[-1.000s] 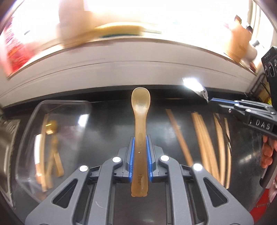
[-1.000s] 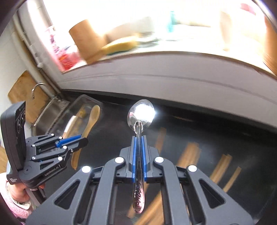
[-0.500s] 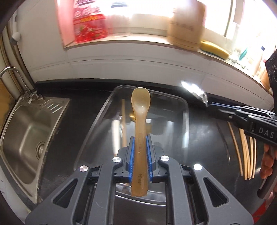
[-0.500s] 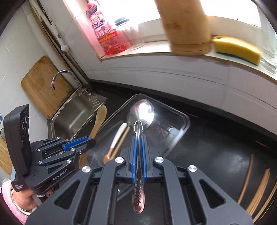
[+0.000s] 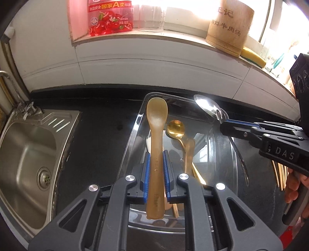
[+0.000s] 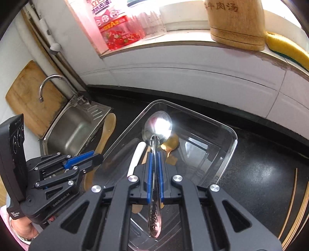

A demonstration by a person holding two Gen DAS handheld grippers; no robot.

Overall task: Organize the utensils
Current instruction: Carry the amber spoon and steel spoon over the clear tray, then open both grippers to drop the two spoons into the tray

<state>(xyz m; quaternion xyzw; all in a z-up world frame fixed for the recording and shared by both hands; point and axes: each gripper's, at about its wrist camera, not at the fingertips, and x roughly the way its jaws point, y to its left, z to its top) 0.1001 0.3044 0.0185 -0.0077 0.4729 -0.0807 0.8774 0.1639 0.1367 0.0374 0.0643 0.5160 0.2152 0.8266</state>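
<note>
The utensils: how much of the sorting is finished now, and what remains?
Partly done. A gold spoon and a white-handled utensil already lie in the clear container. In hand: the left gripper grips a tan spoon, the right gripper a steel spoon, both above the container. Left: releasing both, then the chopsticks lying on the black counter.

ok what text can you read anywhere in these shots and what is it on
"国家A类" on the red cherry-print package
"牛肉汤" burned into the wooden holder
"DAS" on the right gripper body
"GenRobot.AI" on the left gripper body
Small embossed marks on the amber spoon handle: unreadable
</note>
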